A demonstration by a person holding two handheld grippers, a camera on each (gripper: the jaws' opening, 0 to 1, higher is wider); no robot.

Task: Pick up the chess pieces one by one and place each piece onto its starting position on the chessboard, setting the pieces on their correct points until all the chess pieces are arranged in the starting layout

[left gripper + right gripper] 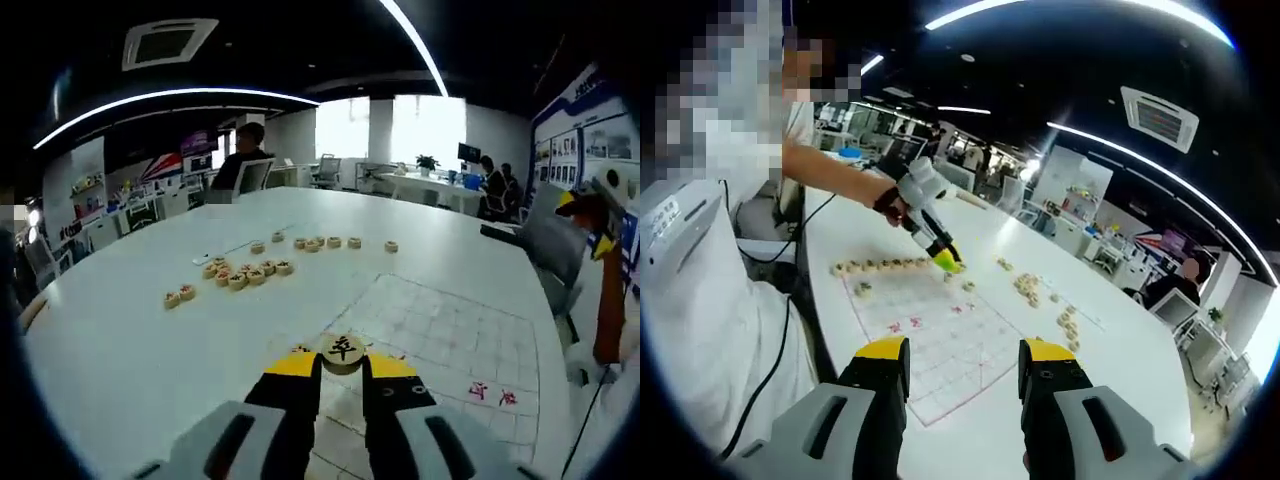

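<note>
In the left gripper view my left gripper (343,362) is shut on a round wooden chess piece (343,350) with a black character, held just above the near edge of the white paper chessboard (450,335). Loose pieces (240,272) lie in a cluster on the table to the left, and a short row (325,243) lies farther back. In the right gripper view my right gripper (965,365) is open with nothing in it, above the chessboard (930,335). A row of pieces (880,265) stands along the board's far edge. The left gripper (943,260), held by a hand, hovers there.
The big white table (130,350) carries more loose pieces (1068,322) beyond the board. A person in white (700,300) stands at the table's left edge. Office chairs (550,245) and an orange upright object (607,300) stand at the right. People sit at far desks.
</note>
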